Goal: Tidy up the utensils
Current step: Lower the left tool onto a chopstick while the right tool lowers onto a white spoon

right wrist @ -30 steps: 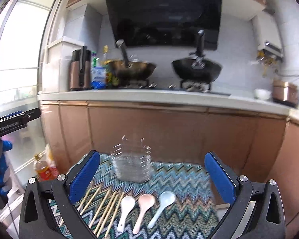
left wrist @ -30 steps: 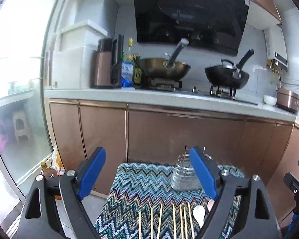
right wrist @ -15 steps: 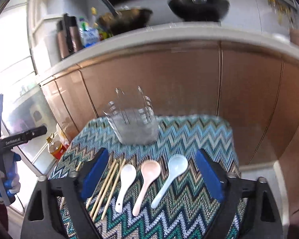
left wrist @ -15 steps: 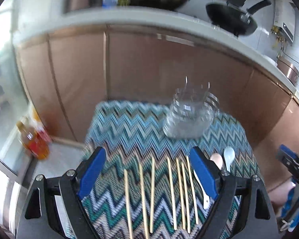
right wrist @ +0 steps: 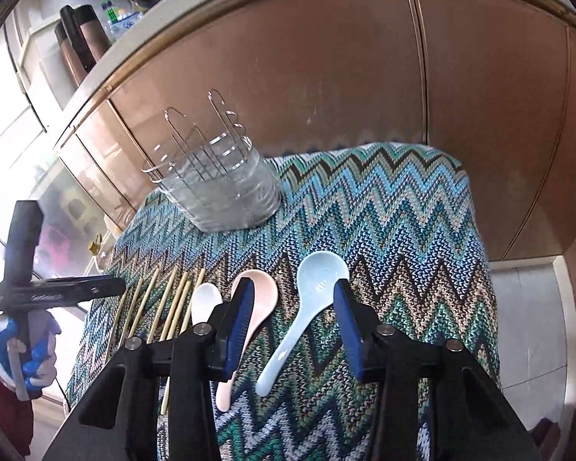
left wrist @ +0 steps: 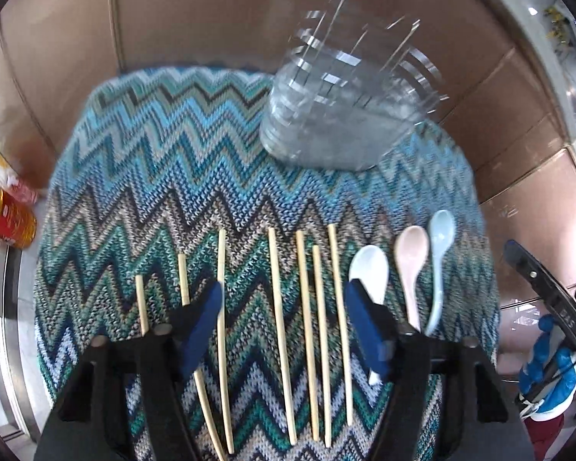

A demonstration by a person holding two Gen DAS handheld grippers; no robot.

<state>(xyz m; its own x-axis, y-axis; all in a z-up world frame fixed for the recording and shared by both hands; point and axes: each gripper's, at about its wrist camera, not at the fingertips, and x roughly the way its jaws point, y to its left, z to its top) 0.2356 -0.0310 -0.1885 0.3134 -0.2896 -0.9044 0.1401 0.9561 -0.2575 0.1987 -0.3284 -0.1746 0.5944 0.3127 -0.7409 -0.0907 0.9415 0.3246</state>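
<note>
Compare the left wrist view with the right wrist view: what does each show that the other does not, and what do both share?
Only the left wrist view shows the red-labelled bottle on the floor and the left gripper straddling several chopsticks.

Only the right wrist view shows the countertop flasks and the right gripper straddling the light blue spoon; its jaws have just been closing, pads not yet pressing.

Both show the zigzag cloth, the wire utensil holder, the white spoon and the pink spoon.

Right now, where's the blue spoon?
In the right wrist view the blue spoon lies on the zigzag cloth between the open right gripper, just right of the pink spoon.
</note>
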